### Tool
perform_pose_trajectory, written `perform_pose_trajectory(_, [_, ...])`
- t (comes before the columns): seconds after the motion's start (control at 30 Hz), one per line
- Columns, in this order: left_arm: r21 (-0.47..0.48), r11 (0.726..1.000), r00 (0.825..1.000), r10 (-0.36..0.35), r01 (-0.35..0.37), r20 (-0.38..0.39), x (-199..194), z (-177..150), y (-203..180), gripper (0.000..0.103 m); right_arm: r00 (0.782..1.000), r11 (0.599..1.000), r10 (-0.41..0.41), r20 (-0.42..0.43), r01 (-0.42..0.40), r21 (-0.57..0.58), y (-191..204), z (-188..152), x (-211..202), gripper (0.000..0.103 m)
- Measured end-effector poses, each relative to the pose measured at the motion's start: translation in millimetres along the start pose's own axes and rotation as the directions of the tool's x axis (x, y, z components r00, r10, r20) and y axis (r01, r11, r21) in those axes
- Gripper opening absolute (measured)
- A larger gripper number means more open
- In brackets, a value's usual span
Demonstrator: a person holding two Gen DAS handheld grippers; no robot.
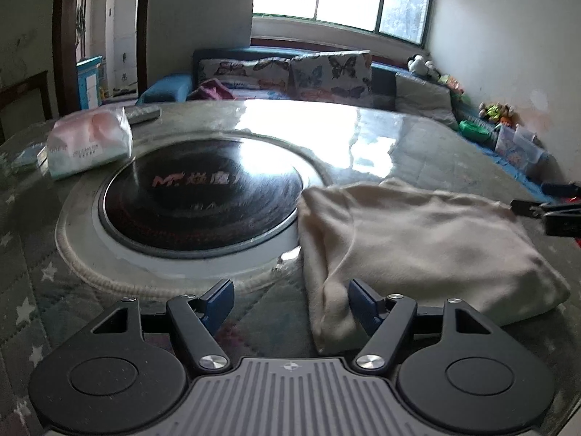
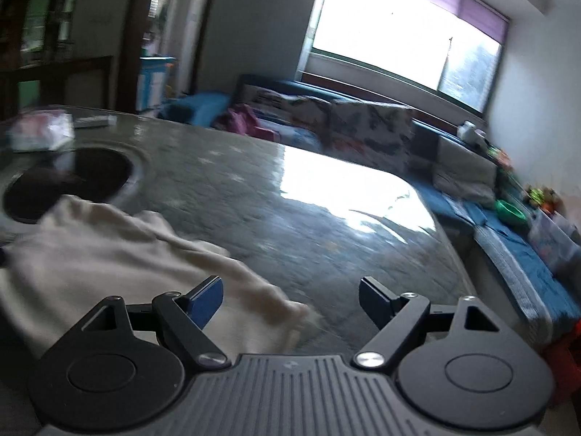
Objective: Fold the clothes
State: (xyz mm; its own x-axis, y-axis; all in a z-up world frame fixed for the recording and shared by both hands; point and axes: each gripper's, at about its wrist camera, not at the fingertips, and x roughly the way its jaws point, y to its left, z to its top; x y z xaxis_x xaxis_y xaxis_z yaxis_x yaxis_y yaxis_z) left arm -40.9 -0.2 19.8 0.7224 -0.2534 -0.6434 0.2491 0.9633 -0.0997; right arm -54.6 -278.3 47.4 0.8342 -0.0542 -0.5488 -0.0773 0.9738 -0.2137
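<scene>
A cream garment (image 1: pixel 417 250) lies folded into a thick rectangle on the glass-topped table (image 1: pixel 417 134), right of the round black hob. My left gripper (image 1: pixel 290 303) hangs open above the garment's near left corner, with nothing held between its blue pads. In the right wrist view the same cream garment (image 2: pixel 109 254) spreads to the left, its near right corner below the left finger. My right gripper (image 2: pixel 290 299) stands open over that corner and bare table, gripping nothing. The right gripper's tip (image 1: pixel 544 212) also pokes in at the right edge of the left wrist view.
A round black hob (image 1: pixel 199 196) sits sunk in the table's middle. A tissue pack (image 1: pixel 89 143) and a remote (image 1: pixel 141 113) lie at the far left. Beyond the table runs a blue sofa with butterfly cushions (image 1: pixel 326 72) and toys (image 1: pixel 497 110) along the wall.
</scene>
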Motion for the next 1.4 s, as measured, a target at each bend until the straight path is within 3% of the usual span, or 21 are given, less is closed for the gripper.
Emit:
perform_pose_trajectory(0.3, [-0.005,1.0,1.0,-0.005,0.005,0.005,-3.0,-1.4,3.9,0.073,0.984,0.973,0.179,0.011,-0.175,-0.148,57.6,7.8,-23.0,0.084])
perform_pose_trajectory(0.57, [-0.033,0.999,1.0,-0.017,0.017,0.011,-7.3,-1.1,11.7,0.073,0.943,0.906,0.33,-0.049,-0.331,-0.263,112.4,0.8,-33.4,0.083])
perform_pose_trajectory(0.8, [-0.059,0.998,1.0,-0.016,0.017,0.023,-12.8,-0.6,22.7,0.073,0.907,0.846,0.413,-0.08,-0.415,-0.334,145.8,3.8,-38.5,0.081])
perform_pose_trajectory(1.03, [-0.097,0.995,0.999,-0.006,0.009,0.034,-15.7,3.9,36.1,0.073,0.886,0.796,0.449,-0.114,-0.455,-0.399,173.8,5.5,-32.7,0.065])
perform_pose_trajectory(1.4, [-0.209,0.975,0.997,-0.07,0.074,0.028,-10.7,15.2,50.8,0.072,0.892,0.746,0.437,-0.117,-0.432,-0.507,206.2,5.7,-27.5,0.041])
